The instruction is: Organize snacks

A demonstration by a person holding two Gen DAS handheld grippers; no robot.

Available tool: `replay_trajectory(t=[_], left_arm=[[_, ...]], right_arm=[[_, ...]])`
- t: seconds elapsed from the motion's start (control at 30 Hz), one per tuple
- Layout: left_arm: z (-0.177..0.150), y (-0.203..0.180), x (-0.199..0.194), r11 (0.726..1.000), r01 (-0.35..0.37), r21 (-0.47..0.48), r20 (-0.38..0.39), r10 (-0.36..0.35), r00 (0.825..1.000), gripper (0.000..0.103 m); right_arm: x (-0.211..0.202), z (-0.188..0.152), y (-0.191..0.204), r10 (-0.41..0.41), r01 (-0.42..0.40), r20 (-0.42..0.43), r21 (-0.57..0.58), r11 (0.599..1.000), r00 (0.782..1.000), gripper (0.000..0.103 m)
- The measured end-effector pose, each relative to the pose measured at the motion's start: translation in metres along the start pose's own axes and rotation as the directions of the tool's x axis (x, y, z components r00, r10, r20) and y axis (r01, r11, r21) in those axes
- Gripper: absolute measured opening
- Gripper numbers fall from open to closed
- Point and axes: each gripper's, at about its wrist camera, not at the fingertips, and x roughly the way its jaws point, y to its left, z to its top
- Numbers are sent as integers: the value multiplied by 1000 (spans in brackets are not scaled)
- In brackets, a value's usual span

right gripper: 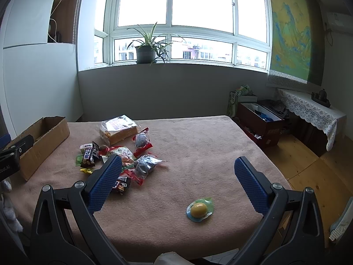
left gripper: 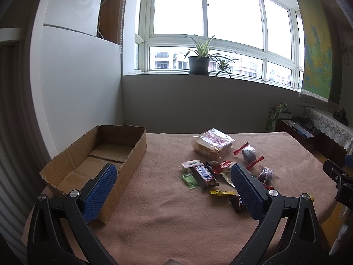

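Both tongs (left gripper: 174, 172) (right gripper: 178, 163) gape above scattered snacks (right gripper: 123, 152).

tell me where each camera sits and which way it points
Left wrist: on the left gripper, facing the window over the cardboard box and snack pile; its own blue fingers show, jaws open.
Right wrist: on the right gripper, further right, above a yellow jelly cup; its own open fingers show.
Shared: box, snack pile, bread bag, potted plant, pink table cover; each glimpses the other gripper.

Matt corrugated cardboard box (left gripper: 123, 152); glossy plastic wrappers (right gripper: 123, 154).
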Motion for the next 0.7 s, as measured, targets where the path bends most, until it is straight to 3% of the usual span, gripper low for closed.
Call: replay_trajectory(t=[0.7], left_arm=[[-1, -1, 1, 1000, -3, 9, 0, 3, 1000, 102]], right_arm=[[4, -4, 3, 6, -6, -18, -11, 1000, 1000, 103]])
